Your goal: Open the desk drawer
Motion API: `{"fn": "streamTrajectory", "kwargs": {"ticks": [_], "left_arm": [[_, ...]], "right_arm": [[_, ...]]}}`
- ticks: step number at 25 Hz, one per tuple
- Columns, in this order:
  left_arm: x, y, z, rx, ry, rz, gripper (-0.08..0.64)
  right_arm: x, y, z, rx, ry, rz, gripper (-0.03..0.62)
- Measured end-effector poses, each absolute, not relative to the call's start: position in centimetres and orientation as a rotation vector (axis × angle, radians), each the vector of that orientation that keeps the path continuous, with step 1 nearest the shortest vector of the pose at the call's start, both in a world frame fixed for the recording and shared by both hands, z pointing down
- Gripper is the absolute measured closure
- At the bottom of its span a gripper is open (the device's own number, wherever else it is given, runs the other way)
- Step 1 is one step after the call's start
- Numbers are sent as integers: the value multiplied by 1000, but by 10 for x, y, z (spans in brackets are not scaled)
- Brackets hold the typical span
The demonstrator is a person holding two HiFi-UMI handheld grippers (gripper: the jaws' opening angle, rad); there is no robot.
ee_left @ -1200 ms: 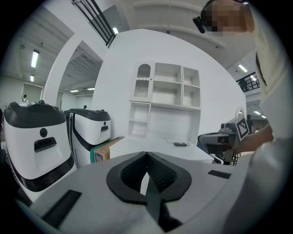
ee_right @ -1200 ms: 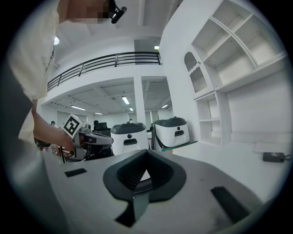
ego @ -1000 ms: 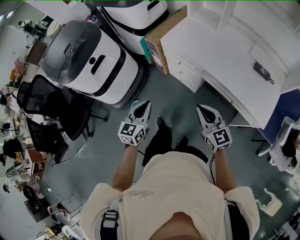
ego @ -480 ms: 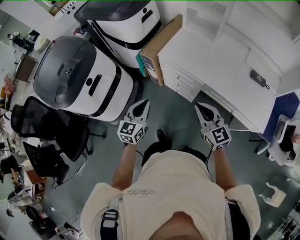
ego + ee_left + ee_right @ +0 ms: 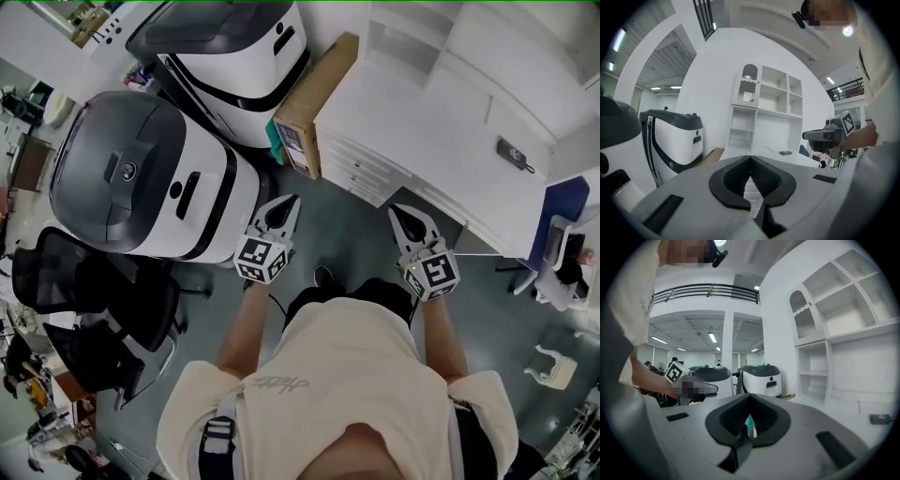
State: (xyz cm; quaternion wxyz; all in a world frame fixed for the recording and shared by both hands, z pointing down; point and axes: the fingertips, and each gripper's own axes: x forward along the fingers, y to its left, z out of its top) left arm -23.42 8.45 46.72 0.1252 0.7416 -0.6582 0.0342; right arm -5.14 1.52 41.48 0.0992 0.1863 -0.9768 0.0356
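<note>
Closer now, we hold left gripper (image 5: 289, 201) and right gripper (image 5: 397, 212) shut, empty; drawers (image 5: 361, 164) lie ahead between both, right nearer.

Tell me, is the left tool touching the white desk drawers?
Apart: the head view shows grey floor between the left tool and the white desk drawers.
</note>
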Motion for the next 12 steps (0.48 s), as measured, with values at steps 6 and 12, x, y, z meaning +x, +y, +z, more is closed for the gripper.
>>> {"fn": "streamTrajectory", "kwargs": {"ticks": [6,12], "left_arm": [[-232,65,477,2207,-1843,90,555],[-218,35,485,2229,-1788,118,555]], "right_arm": [[-48,11,428,593,-2835,127,591],[-33,-9,446,616,-2810,185,591]]}}
